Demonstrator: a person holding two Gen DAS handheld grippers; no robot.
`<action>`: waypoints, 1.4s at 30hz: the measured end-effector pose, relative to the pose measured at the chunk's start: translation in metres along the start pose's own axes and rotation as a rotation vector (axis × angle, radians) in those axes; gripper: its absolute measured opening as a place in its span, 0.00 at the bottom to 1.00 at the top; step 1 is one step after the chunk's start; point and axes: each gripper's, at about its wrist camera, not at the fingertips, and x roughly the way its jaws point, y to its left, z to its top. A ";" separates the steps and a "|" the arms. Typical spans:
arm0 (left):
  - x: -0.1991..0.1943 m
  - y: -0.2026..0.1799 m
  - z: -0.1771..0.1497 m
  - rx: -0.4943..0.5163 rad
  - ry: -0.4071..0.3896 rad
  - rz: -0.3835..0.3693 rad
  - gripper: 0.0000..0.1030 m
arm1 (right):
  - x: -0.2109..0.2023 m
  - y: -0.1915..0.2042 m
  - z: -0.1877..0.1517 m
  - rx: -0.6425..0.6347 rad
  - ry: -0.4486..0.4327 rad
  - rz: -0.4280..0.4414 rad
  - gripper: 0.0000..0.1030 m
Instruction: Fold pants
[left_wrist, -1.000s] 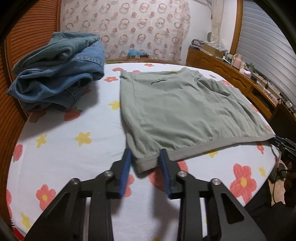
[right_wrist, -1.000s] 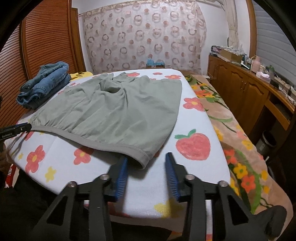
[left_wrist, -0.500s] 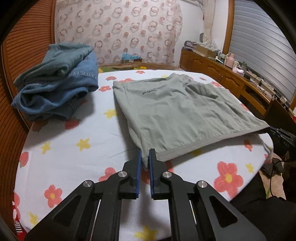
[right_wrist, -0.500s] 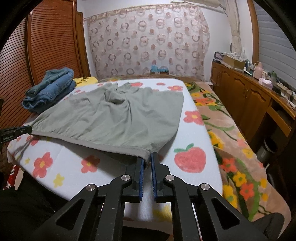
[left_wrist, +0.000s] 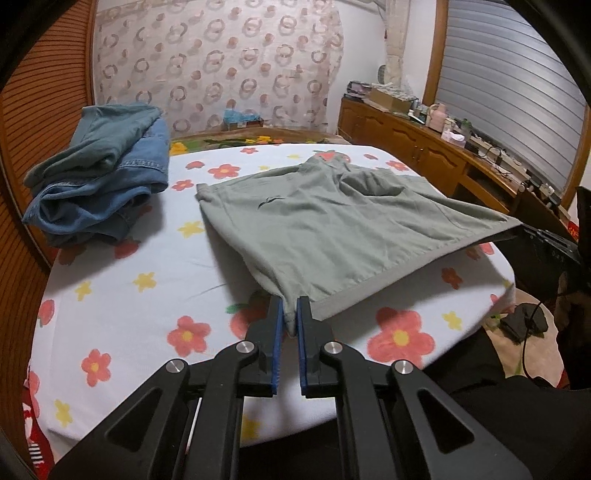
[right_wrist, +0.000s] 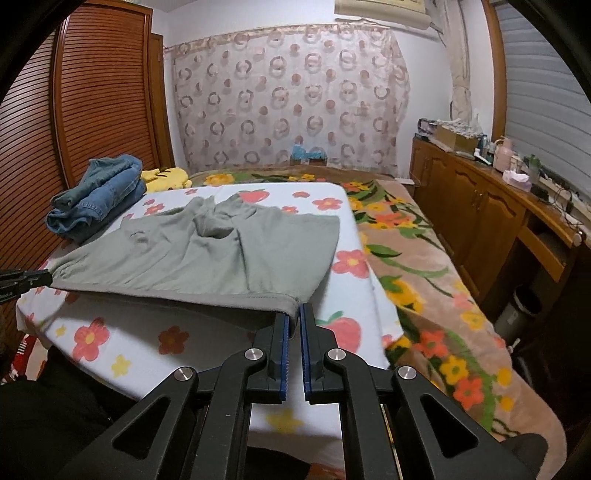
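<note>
Waistband of green shorts now lifted, both corners newly pinched.

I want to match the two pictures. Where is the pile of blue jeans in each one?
Left wrist view: the blue jeans sit upper left, left of the green pants.
Right wrist view: the blue jeans lie at middle left, beyond the green pants.
Shared landmark: the circle-patterned curtain.

wall: ring-patterned curtain | left: louvred wooden doors | right: wooden cabinets, grey blinds
</note>
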 end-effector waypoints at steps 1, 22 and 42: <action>-0.001 -0.001 0.000 0.001 -0.001 0.004 0.08 | 0.000 0.001 -0.001 0.001 -0.002 -0.001 0.05; 0.010 0.018 0.008 -0.045 -0.047 0.038 0.78 | 0.017 0.006 0.001 -0.009 -0.006 0.041 0.05; 0.018 0.032 0.004 -0.046 -0.043 0.074 0.78 | 0.049 0.056 0.027 -0.102 -0.038 0.258 0.05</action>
